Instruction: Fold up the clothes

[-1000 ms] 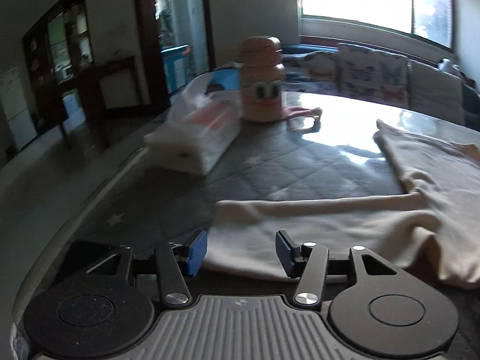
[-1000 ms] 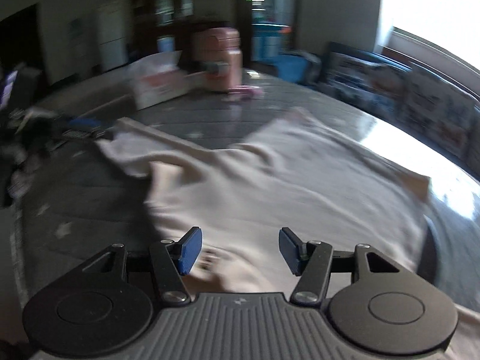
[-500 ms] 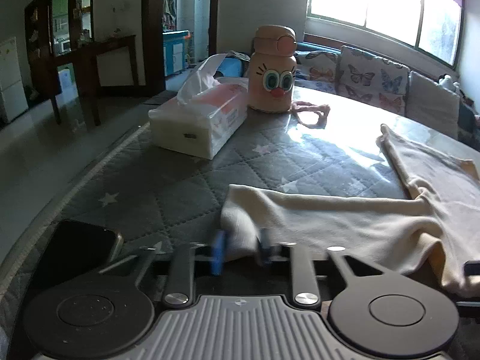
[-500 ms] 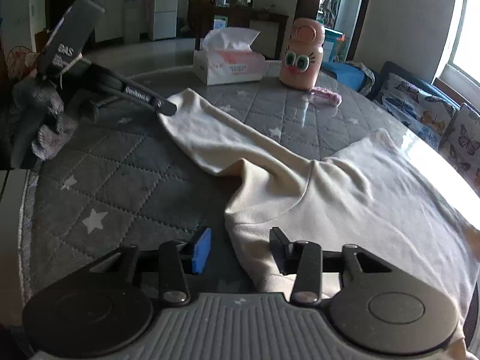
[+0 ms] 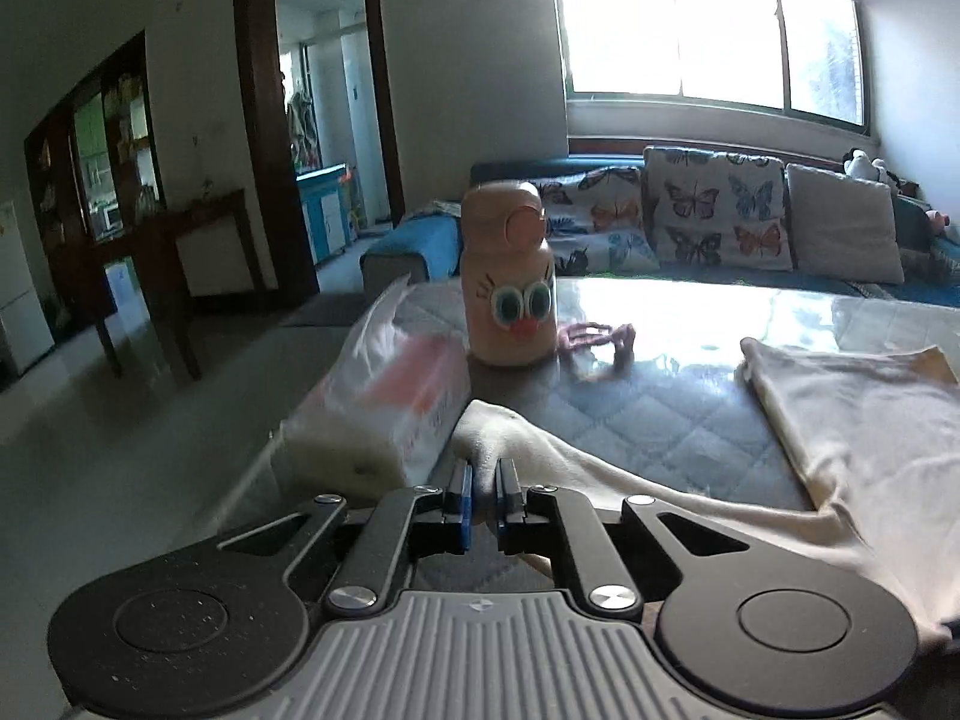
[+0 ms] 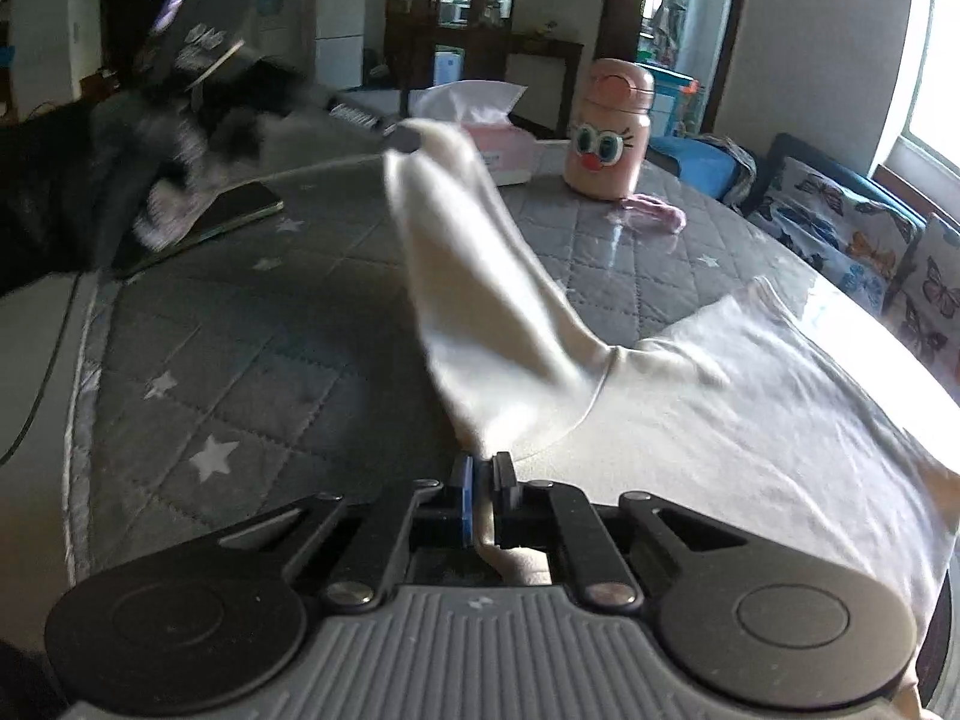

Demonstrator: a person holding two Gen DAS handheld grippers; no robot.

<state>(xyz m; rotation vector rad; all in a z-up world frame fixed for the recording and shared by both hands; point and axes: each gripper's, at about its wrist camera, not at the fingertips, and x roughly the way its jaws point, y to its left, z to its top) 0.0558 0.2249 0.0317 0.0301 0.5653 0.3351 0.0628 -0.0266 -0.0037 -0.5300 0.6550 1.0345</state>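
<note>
Sleeve end of the soft cream knitted garment (image 5: 852, 420), which was lying flat on the grey quilted star-printed table cover (image 6: 252, 348) half a second ago, is now hanging lifted, pinched between the closed blue pads of the left gripper (image 5: 483, 492). The right gripper (image 6: 483, 495), open before, is now clamping the garment's edge near the armpit. The peach cartoon-eyed plastic bottle (image 5: 510, 294) and the white tissue box (image 5: 384, 414) are standing just beyond, the box blurred.

bright window (image 5: 708, 24) above a butterfly-cushioned sofa (image 5: 708, 222), dark doorway (image 5: 324, 96) left.
</note>
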